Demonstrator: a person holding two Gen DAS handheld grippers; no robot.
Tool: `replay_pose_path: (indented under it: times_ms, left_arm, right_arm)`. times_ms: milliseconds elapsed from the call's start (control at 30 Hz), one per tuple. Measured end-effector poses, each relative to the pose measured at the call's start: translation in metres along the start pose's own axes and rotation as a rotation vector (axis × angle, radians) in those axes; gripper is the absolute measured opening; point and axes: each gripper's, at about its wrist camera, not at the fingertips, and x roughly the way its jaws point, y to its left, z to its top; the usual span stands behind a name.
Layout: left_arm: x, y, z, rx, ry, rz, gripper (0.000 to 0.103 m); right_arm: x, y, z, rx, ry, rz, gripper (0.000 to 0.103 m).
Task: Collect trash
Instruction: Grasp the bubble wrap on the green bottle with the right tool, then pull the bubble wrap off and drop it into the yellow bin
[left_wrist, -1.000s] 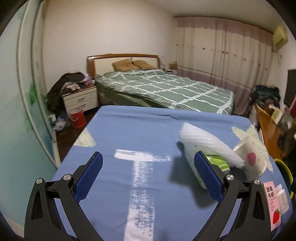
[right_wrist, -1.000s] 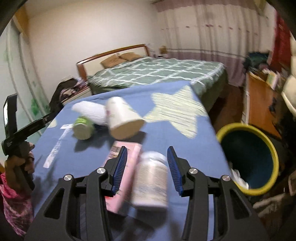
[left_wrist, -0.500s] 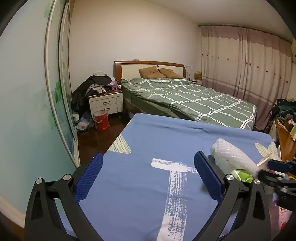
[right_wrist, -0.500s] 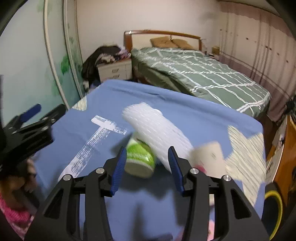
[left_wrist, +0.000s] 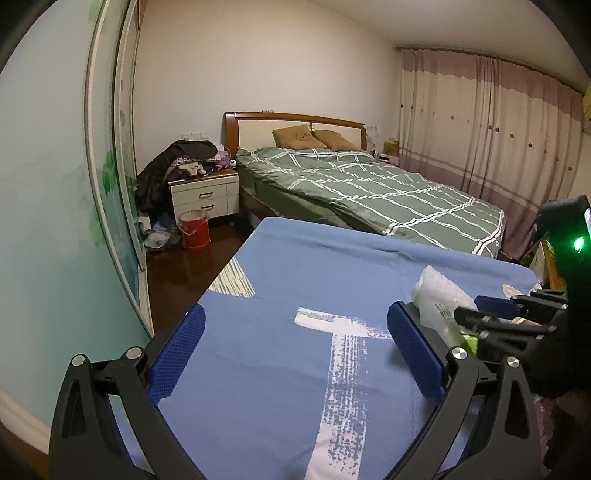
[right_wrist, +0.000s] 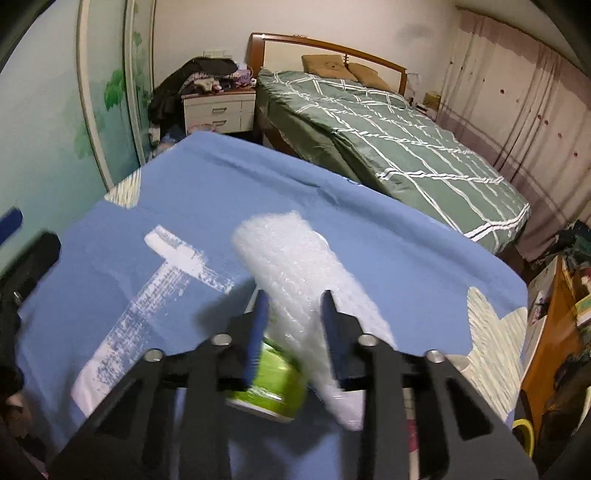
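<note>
A roll of white bubble wrap (right_wrist: 295, 266) lies on the blue cloth (right_wrist: 207, 192), leaning over a green can (right_wrist: 273, 384). My right gripper (right_wrist: 295, 314) has its jaws on either side of the roll and can, narrowly apart; contact is blurred. In the left wrist view the bubble wrap (left_wrist: 439, 295) lies at the right, with the right gripper (left_wrist: 495, 314) reaching over it. My left gripper (left_wrist: 295, 347) is open and empty above the cloth.
A yellow-rimmed bin (right_wrist: 524, 432) shows at the lower right edge. A wooden desk (right_wrist: 554, 332) with clutter stands to the right. A green bed (left_wrist: 369, 192), a nightstand (left_wrist: 205, 195) and a red bucket (left_wrist: 194, 229) lie beyond the cloth.
My right gripper has swung left from the white jar and pink carton to the bubble wrap and green can and closed in on them. My left gripper has drawn back to the left.
</note>
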Motion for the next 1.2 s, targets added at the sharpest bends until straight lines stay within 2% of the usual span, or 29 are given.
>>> replay_pose_path:
  times_ms: [67,233,400,600,733,867,1100,1200]
  left_arm:
    - [0.002,0.001,0.000,0.001,0.003,-0.004,0.097]
    - [0.001,0.000,0.000,-0.002,0.007,-0.006,0.097]
    - [0.001,-0.001,-0.002,0.003,0.019,-0.013,0.097]
    - [0.001,-0.006,-0.004,0.027,0.022,-0.017,0.097]
    - [0.003,-0.009,-0.005,0.040,0.024,-0.026,0.097]
    - [0.004,-0.014,-0.006,0.055,0.024,-0.022,0.097]
    - [0.004,-0.018,-0.005,0.076,0.024,-0.022,0.097]
    - [0.006,-0.020,-0.006,0.084,0.035,-0.017,0.097]
  right_arm:
    - [-0.006,-0.003,0.001,0.025,-0.019,0.022,0.019]
    - [-0.039,-0.012,0.002,0.093,-0.106,0.093,0.018]
    - [-0.086,-0.037,-0.005,0.191,-0.210,0.188,0.018]
    - [-0.151,-0.078,-0.042,0.305,-0.354,0.233,0.018]
    - [-0.185,-0.113,-0.083,0.388,-0.431,0.165,0.018]
    - [-0.211,-0.160,-0.134,0.502,-0.477,0.021,0.018]
    - [-0.212,-0.256,-0.217,0.738,-0.397,-0.181,0.018]
    - [-0.203,-0.287,-0.247,0.823,-0.350,-0.234,0.018]
